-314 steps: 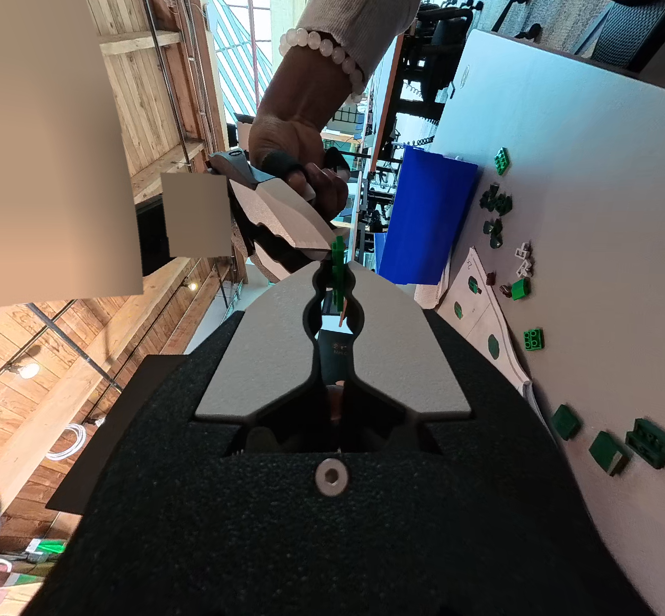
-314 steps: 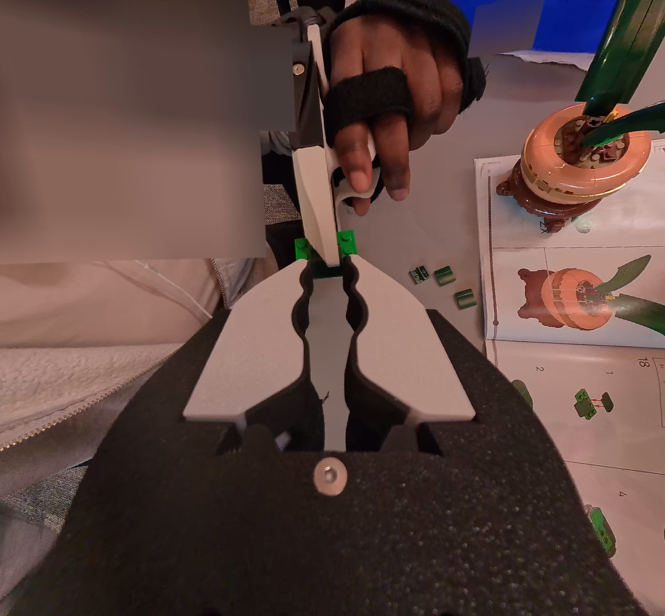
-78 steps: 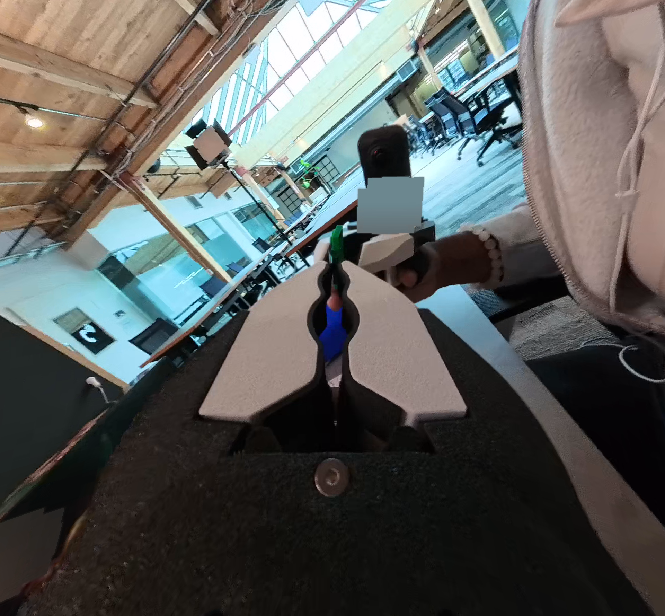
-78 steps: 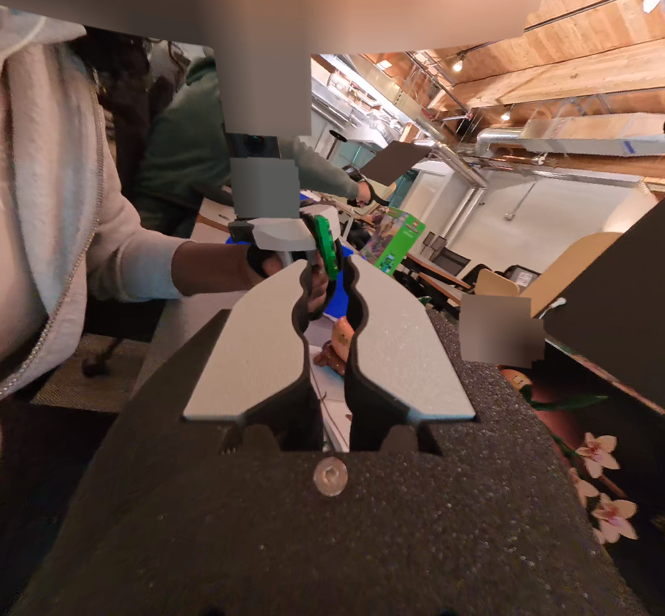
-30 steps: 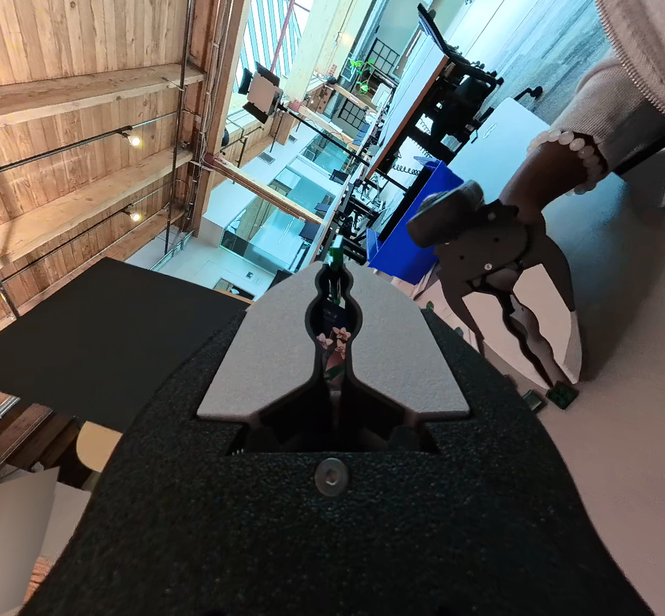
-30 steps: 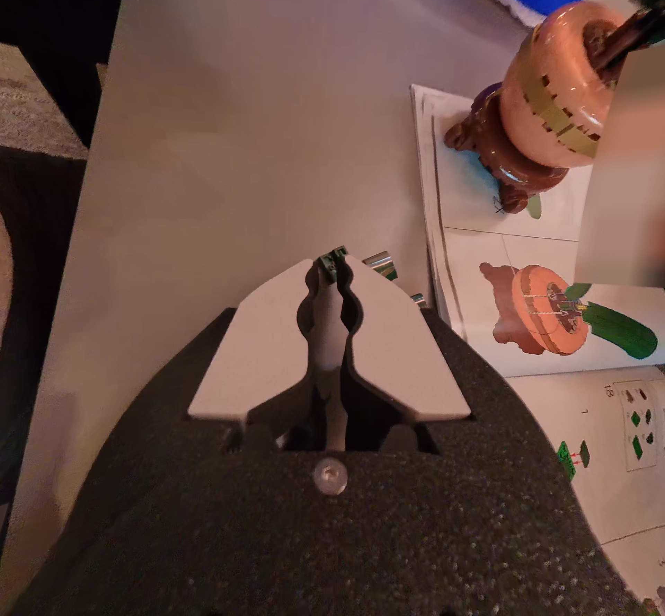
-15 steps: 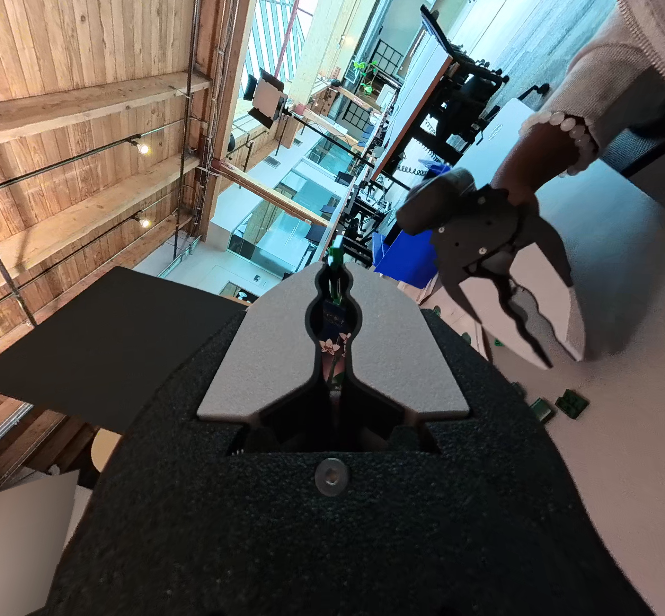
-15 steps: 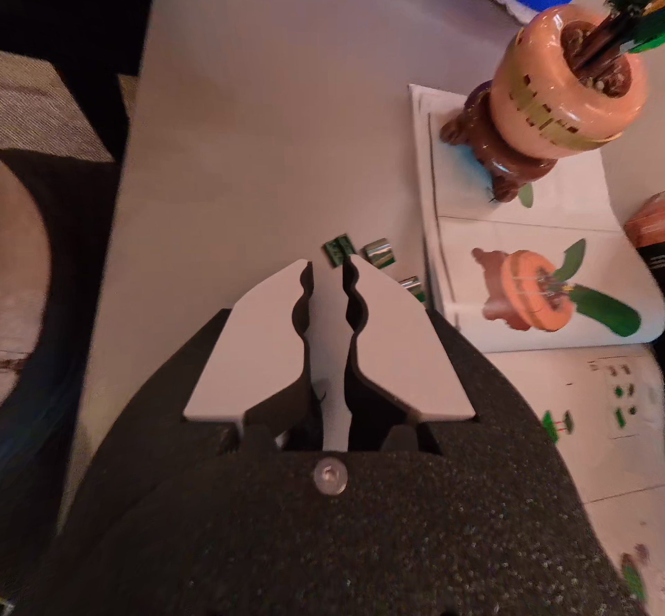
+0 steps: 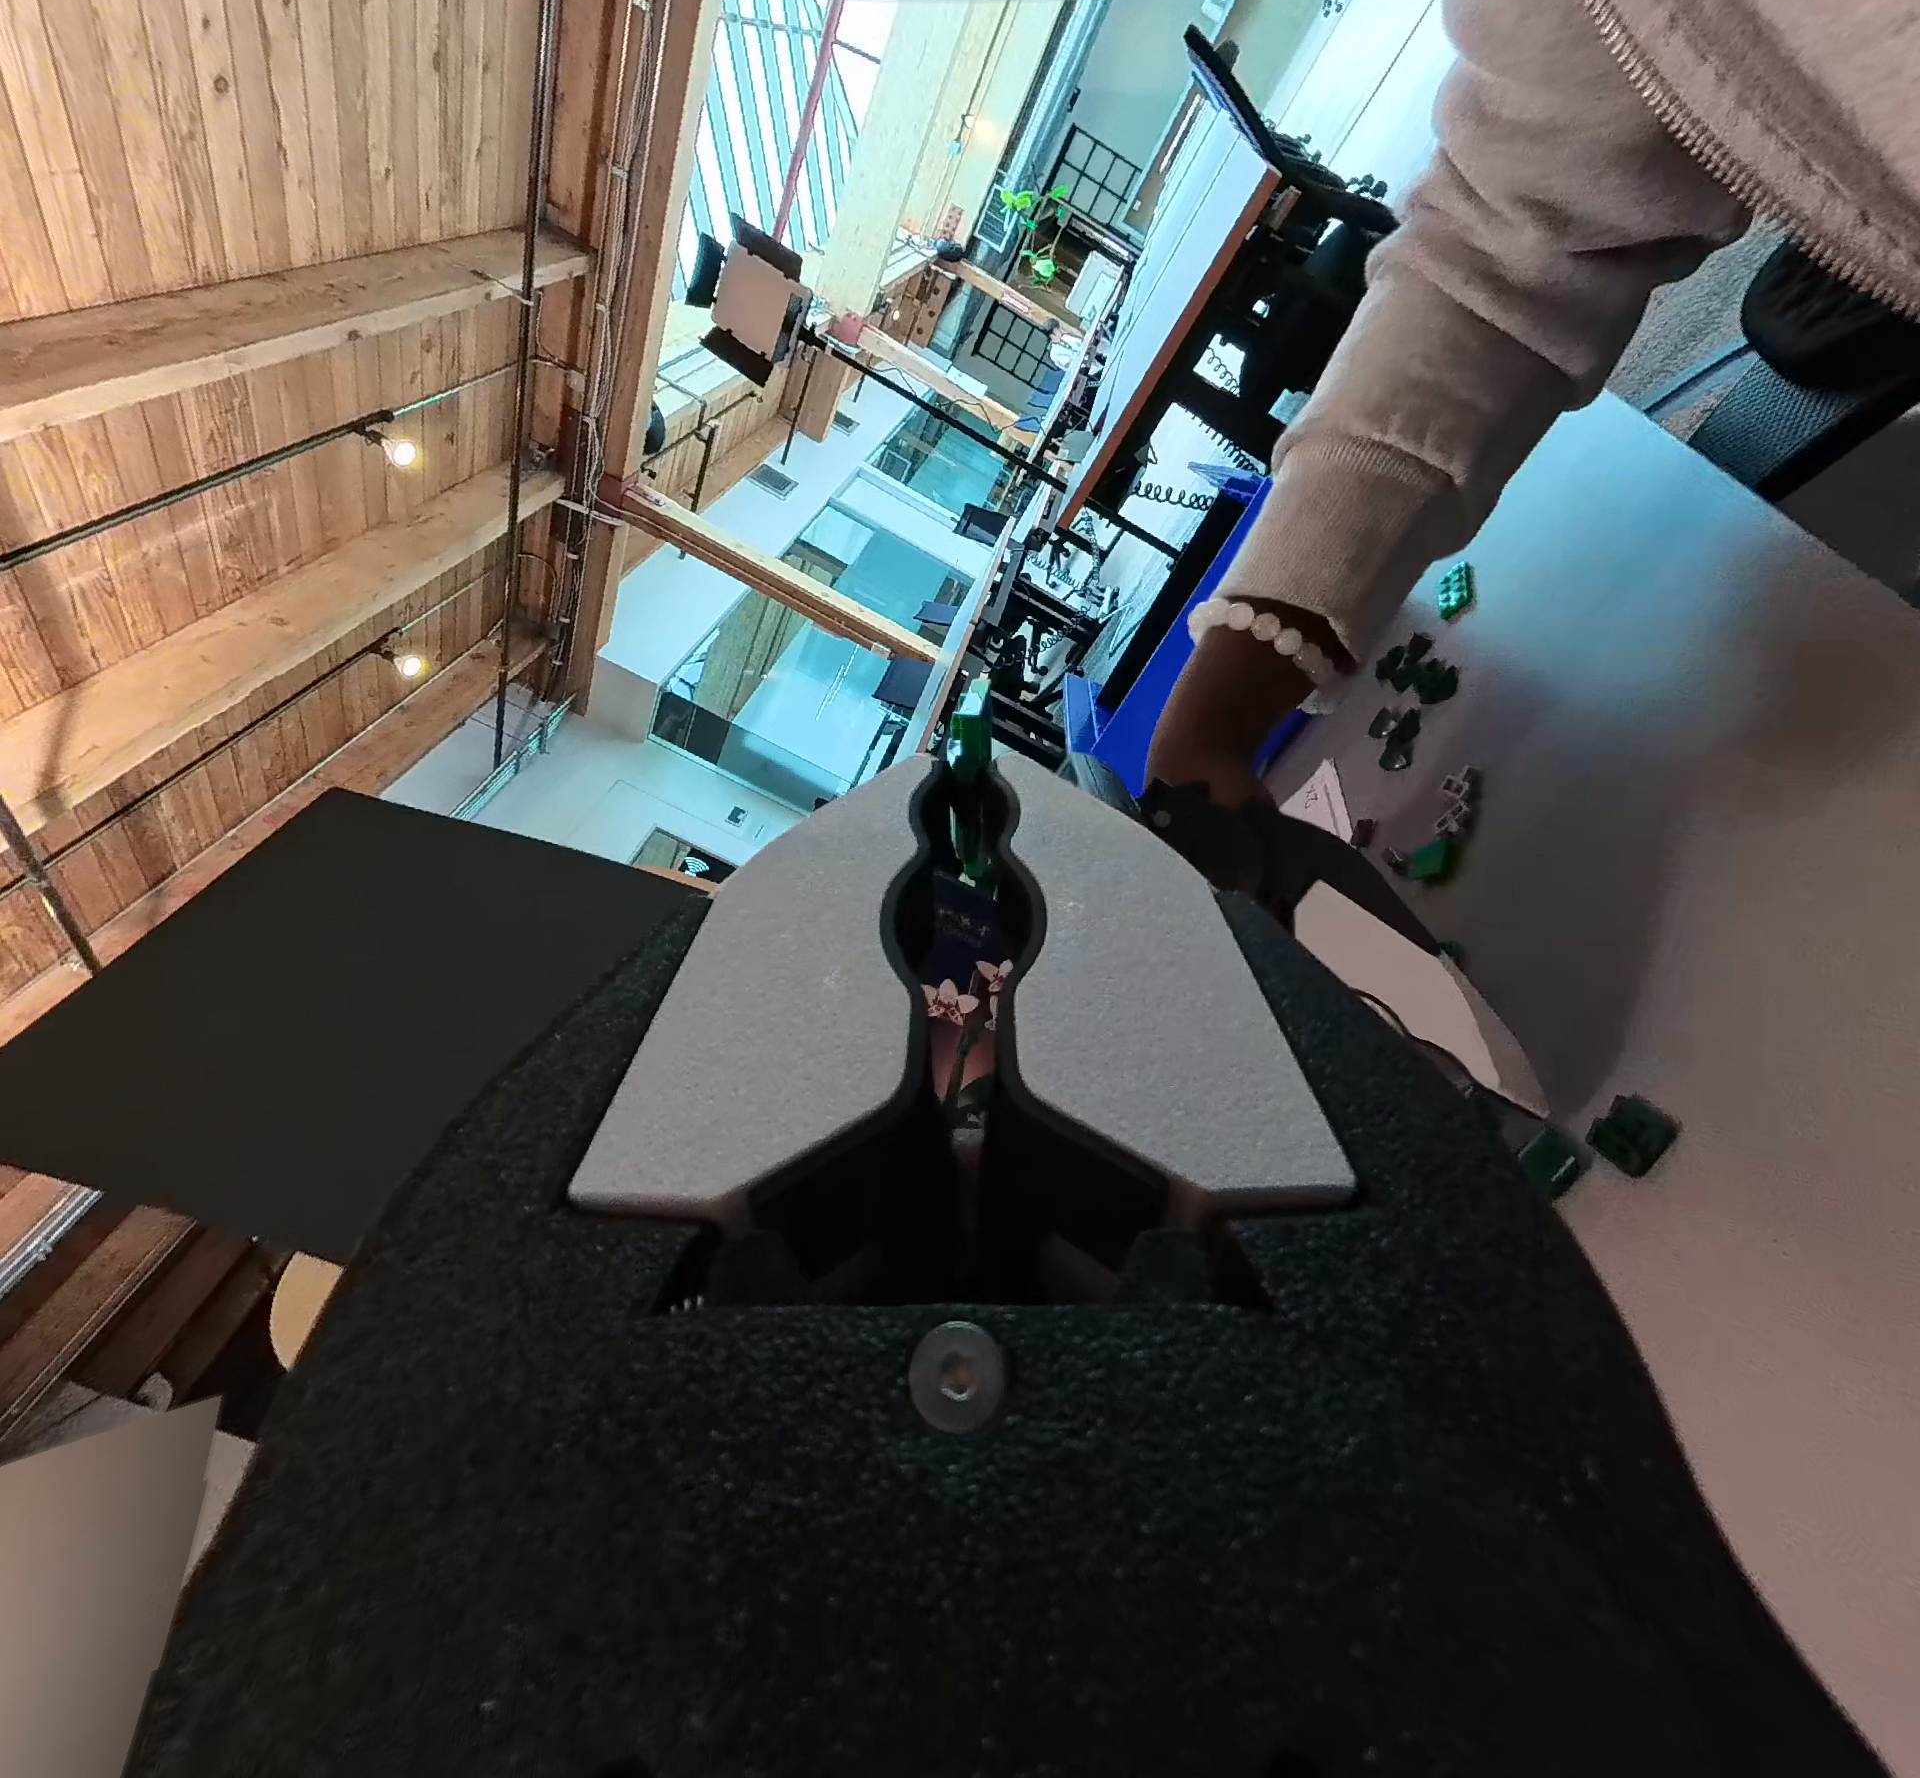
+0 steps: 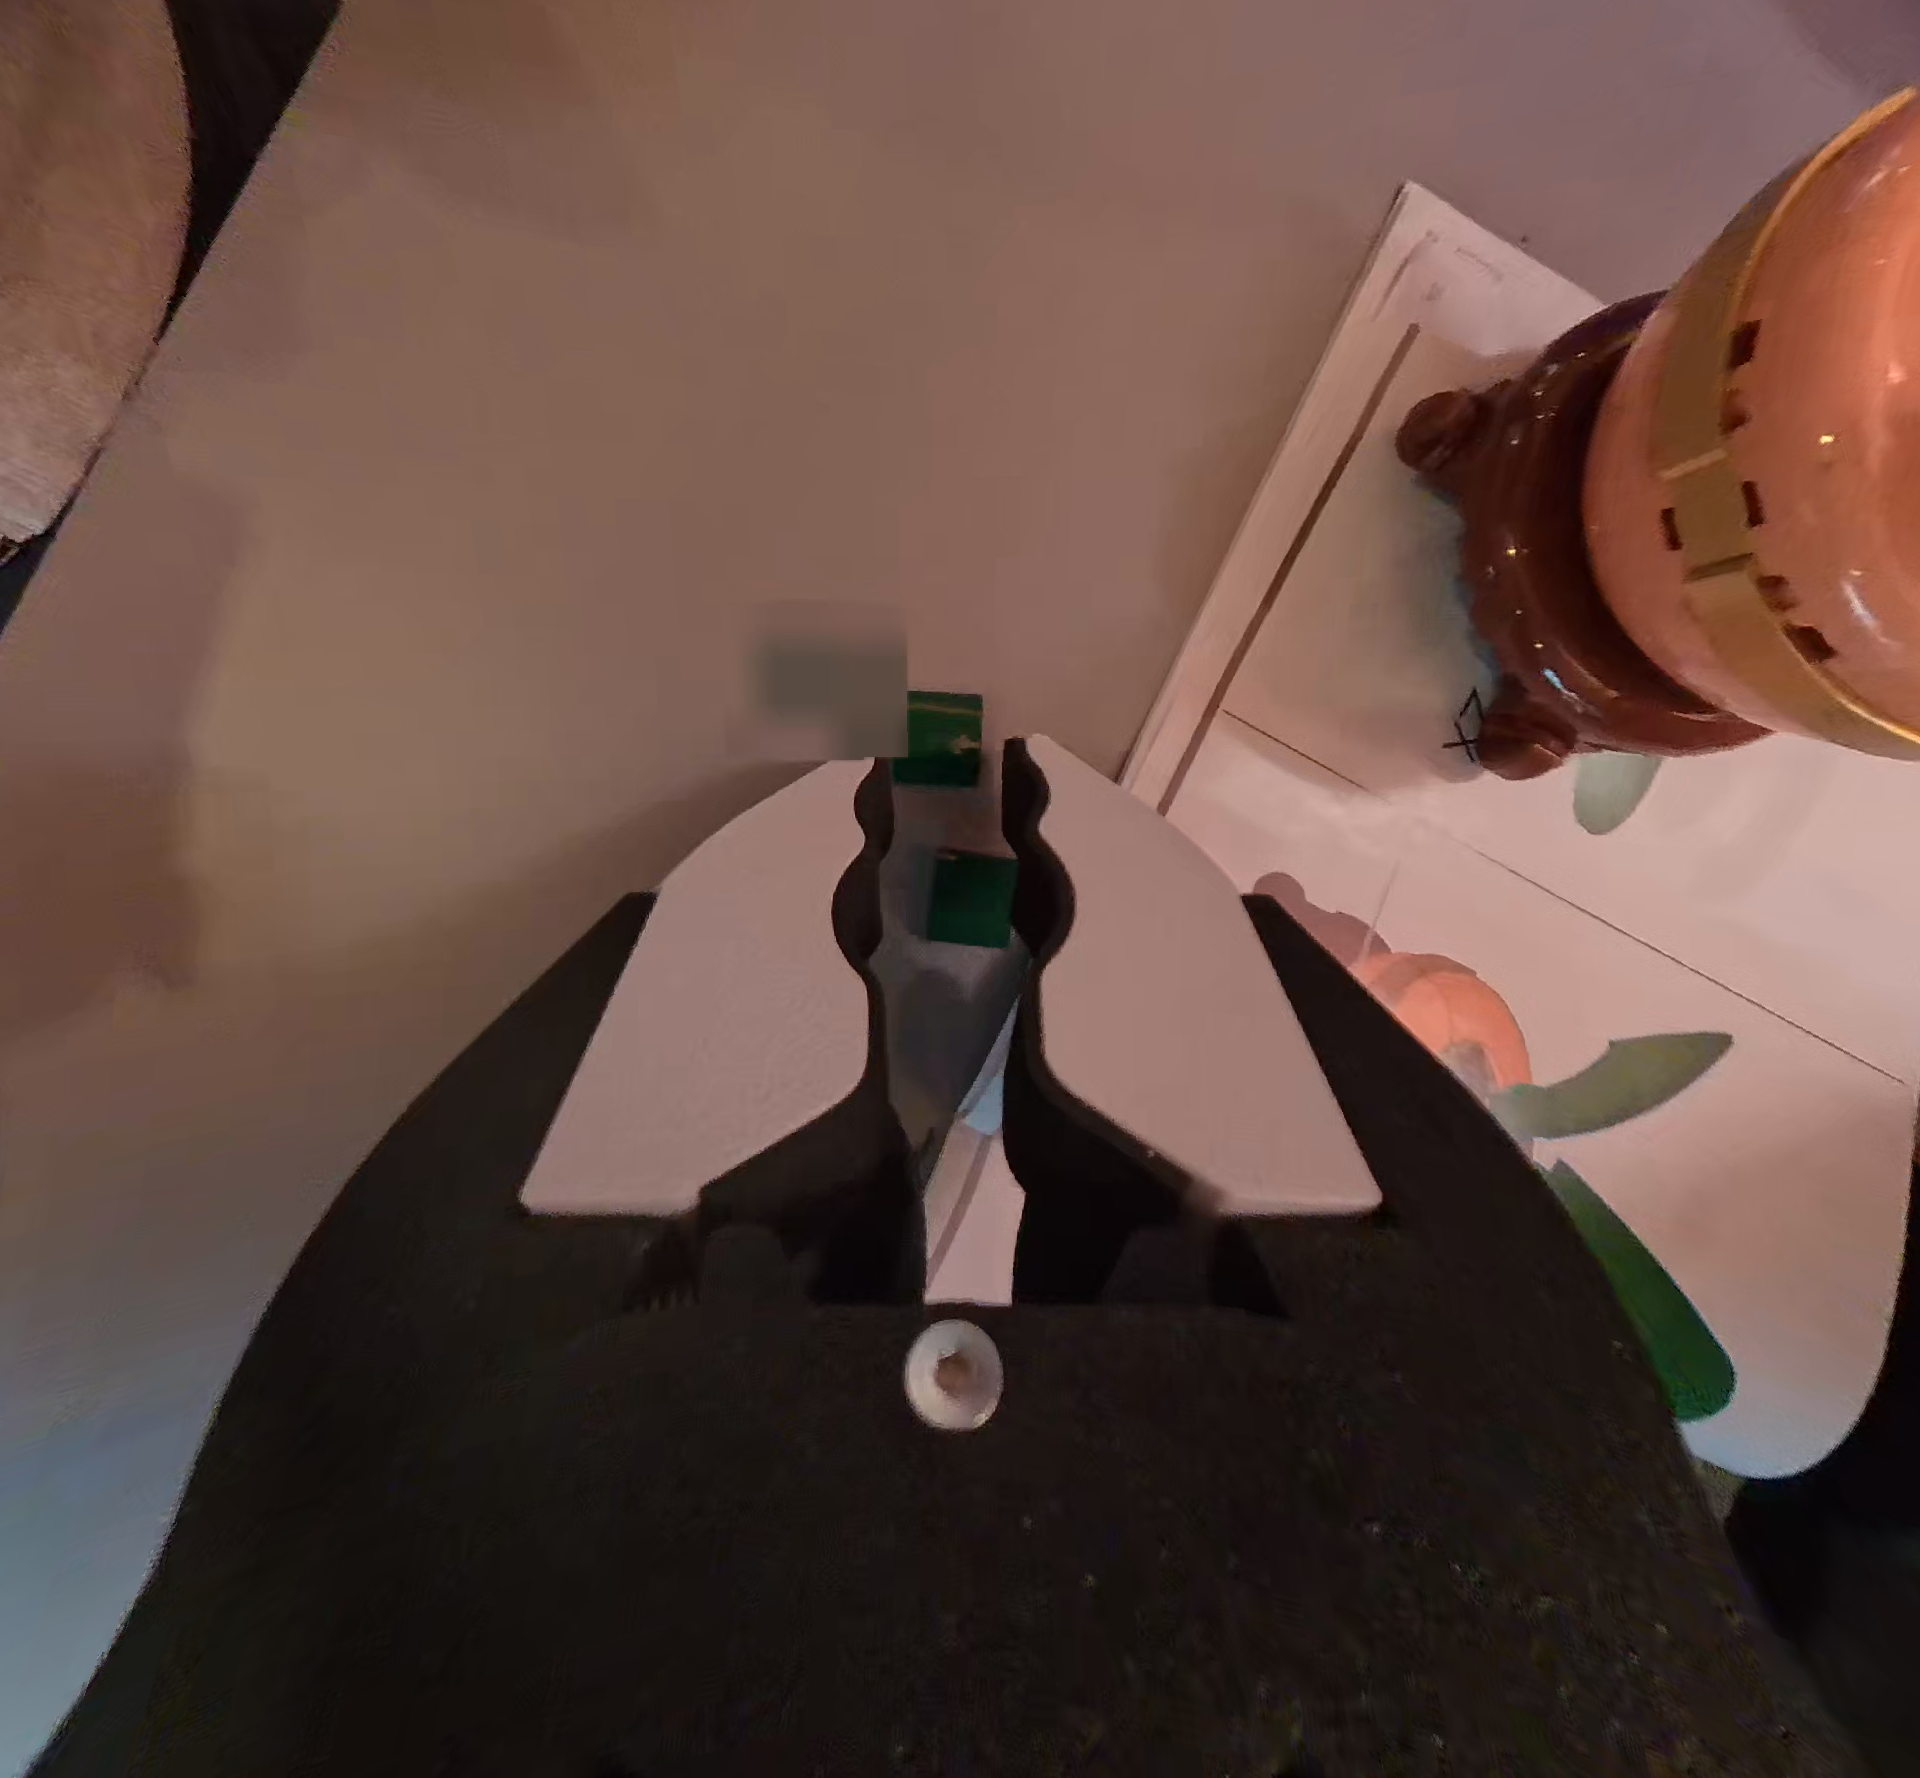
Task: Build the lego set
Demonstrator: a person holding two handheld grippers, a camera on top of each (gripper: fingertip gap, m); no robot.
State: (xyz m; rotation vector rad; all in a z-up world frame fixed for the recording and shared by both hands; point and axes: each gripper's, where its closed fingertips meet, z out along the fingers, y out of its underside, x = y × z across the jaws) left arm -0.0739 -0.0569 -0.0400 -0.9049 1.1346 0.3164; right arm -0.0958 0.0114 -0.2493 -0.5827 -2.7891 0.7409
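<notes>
We find the left claw [image 9: 968, 772] clamped on a thin green piece [image 9: 970, 739], raised off the tabletop [image 9: 1714, 897]. The right claw [image 10: 943, 754] stands parted and empty, low over two green bricks [image 10: 941, 736] just beside the instruction booklet [image 10: 1455, 897].

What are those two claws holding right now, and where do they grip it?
The left claw pinches a thin green lego piece by its lower end; the top pokes out. The right claw is open, holding nothing, above two green bricks on the table.

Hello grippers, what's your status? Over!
Left gripper shut on green lego piece. Right gripper open over green tiles on table. Nothing blocking.
</notes>
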